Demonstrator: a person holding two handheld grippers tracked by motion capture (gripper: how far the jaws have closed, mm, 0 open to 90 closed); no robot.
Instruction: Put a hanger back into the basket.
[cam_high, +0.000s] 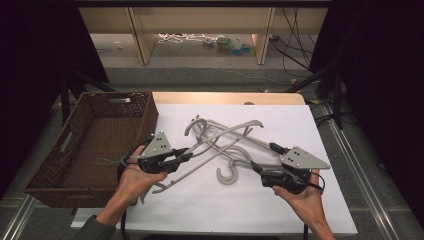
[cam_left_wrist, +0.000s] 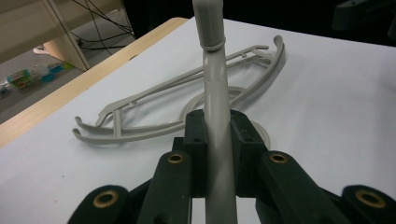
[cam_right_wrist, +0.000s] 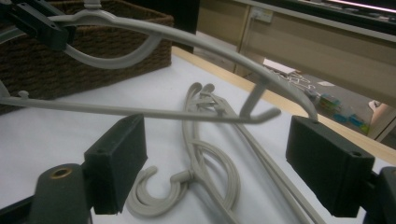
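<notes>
Grey plastic coat hanger (cam_high: 212, 145), lifted off the white sheet-covered table (cam_high: 280, 210) at its left end, is clamped in the left gripper (cam_high: 182, 152): jaws closed tight on the hanger's bar. In the left gripper view the black pads (cam_left_wrist: 196, 140) squeeze the grey bar from both sides, and the bar runs straight up the middle of the pic toward a jointed neck piece at the top. Left hand (cam_high: 132, 177) sits just beside the dark brown woven wicker basket (cam_high: 100, 145), which stands at the table's left edge, partly over it.

Right gripper (cam_high: 262, 172) is wide open, w/ nothing pinched. No earlier pic to compare. In the right gripper view its two black pads (cam_right_wrist: 119, 158) stand far apart; the raised hanger's far tip and small hook peg hang between and above them, close to the right-hand pad, but whether it touches that pad can't be told. Right hand (cam_high: 302, 192) is low on the table's right side.

2nd grey plastic hanger (cam_high: 227, 132) lies flat on the white sheet under and behind the lifted one, its open hook (cam_high: 227, 175) curled toward the person, approx. between the two grippers. In the high view the two hangers cross each other mid-table. Wooden table edge shows beyond the sheet.
</notes>
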